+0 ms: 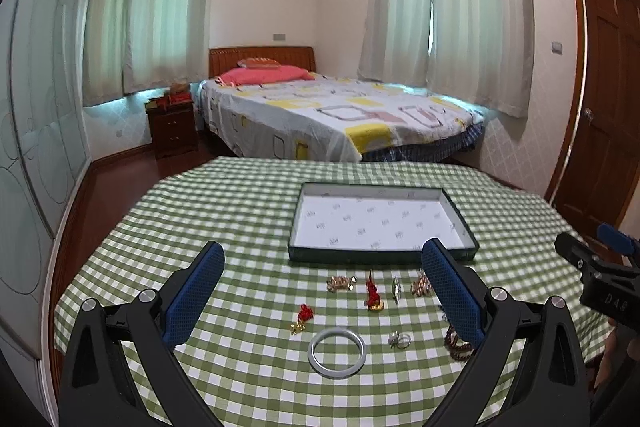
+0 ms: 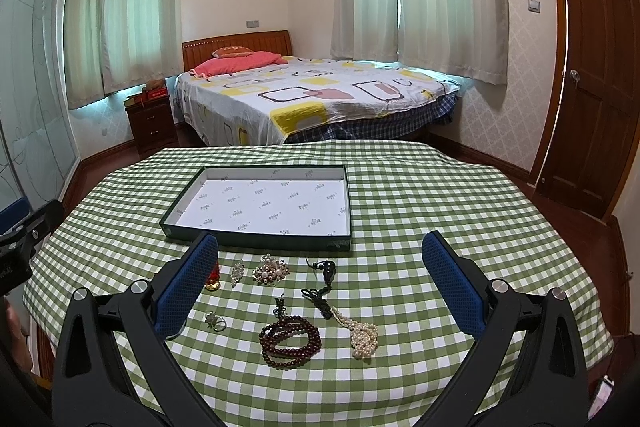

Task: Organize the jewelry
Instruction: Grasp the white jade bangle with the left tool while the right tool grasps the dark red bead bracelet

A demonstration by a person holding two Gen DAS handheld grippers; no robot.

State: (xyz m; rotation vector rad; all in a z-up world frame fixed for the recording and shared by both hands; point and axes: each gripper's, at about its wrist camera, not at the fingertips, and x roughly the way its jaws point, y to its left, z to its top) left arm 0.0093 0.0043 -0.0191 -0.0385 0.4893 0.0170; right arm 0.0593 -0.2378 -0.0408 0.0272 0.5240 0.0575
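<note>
An empty shallow box [image 1: 382, 223] [image 2: 264, 205] with a white patterned floor lies on the green checked tablecloth. In front of it lie loose jewelry pieces. In the left wrist view I see a pale bangle [image 1: 337, 352], a ring [image 1: 400, 339], two red charms [image 1: 304, 317] [image 1: 373, 293] and gold pieces [image 1: 341, 283]. In the right wrist view I see dark red beads [image 2: 290, 341], a pearl strand [image 2: 362, 337], a pearl brooch [image 2: 271, 269] and a black pendant [image 2: 326, 271]. My left gripper [image 1: 324, 255] is open above the bangle. My right gripper [image 2: 320, 247] is open above the beads.
The table's far edge [image 2: 320, 145] faces a bed [image 2: 312, 95] and a nightstand [image 2: 152, 125]. A wooden door [image 2: 592, 67] stands to the right. My right gripper also shows at the right edge of the left wrist view [image 1: 600, 267].
</note>
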